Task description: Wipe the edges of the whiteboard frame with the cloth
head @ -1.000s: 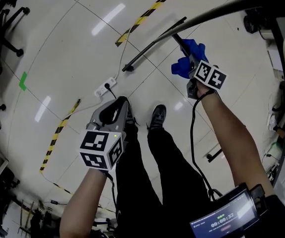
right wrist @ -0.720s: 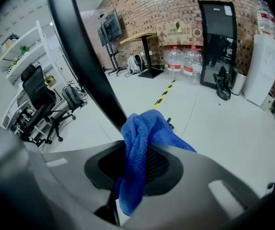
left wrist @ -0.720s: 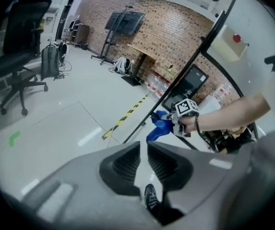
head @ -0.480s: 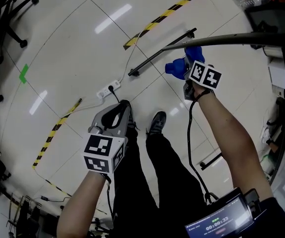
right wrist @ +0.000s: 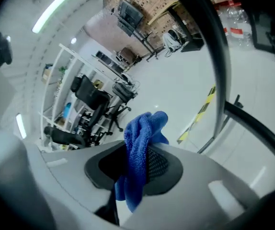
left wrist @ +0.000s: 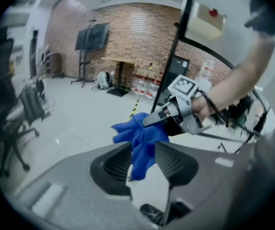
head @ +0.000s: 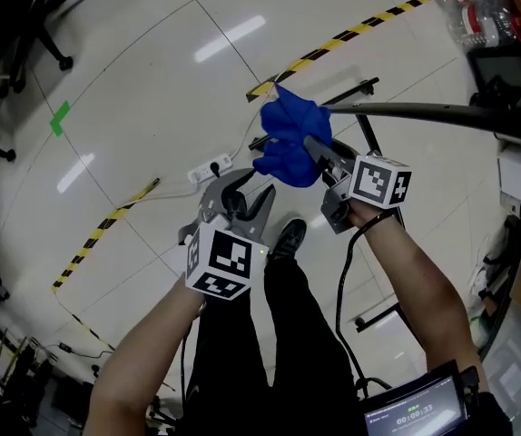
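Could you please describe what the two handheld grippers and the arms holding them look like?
The left claw and right claw are grey; each carries a white cube printed with black square markers. A black cable trails from the right one. The forearms show no sleeves.

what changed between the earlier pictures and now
The right hand-held gripper carried the blue cloth from the whiteboard frame toward the left hand-held gripper, whose jaws have just been opening; the cloth now hangs between them, unpinched. The right grip on the cloth stayed.

In the head view the cloth (head: 289,143) hides the jaw tips of the right gripper (head: 317,149); the whiteboard frame (head: 424,112) runs off the right edge.
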`<state>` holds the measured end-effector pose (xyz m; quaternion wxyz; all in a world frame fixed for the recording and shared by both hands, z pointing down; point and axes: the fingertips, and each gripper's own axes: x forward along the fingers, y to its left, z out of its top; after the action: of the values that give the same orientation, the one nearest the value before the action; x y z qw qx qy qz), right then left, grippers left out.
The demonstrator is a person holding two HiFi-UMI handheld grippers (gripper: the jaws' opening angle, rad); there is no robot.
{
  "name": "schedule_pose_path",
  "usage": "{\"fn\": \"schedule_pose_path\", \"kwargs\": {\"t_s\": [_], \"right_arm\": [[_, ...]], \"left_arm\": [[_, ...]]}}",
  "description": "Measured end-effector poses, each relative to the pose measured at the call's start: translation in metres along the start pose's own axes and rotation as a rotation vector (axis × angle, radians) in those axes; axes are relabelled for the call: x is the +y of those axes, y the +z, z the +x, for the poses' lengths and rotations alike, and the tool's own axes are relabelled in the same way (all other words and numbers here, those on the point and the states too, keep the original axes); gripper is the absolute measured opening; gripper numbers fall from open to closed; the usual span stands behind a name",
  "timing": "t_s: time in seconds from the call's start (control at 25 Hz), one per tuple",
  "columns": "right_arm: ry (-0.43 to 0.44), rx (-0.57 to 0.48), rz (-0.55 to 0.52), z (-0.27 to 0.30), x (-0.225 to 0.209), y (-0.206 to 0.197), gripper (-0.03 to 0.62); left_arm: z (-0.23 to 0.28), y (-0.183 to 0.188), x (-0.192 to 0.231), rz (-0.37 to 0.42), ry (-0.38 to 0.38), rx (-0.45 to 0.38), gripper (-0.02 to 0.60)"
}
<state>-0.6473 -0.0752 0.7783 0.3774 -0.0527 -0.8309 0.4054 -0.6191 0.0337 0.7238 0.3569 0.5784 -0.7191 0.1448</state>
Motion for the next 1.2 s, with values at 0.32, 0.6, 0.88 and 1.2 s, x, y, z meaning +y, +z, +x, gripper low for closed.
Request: {"fn": "schedule_pose_path", "kwargs": {"t_s": [0.32, 0.6, 0.88, 1.2], "right_arm": [[0.482, 0.177, -0.030, -0.048, 0.121, -0.012, 0.082], [0.553, 0.196, -0.186, -0.079, 0.138, -0.017, 0.194], [0.353, -0.099, -0.131, -0.095, 0.111, 0.025, 0.179], [0.133, -0.095, -0.244, -0.105, 0.069, -0.003, 0.115]], "left_arm": [[0.036, 0.034, -0.064, 0.602, -0.276, -0.023, 0.554], [0.035, 0.046, -0.068, 0.634, -0.294, -0.044, 0.189], [0.068, 0.029, 0.006, 0.211, -0.139, 0.106, 0.141], [0.160, 0.072, 0.036, -0.255, -0.205, 0.128, 0.146]]}}
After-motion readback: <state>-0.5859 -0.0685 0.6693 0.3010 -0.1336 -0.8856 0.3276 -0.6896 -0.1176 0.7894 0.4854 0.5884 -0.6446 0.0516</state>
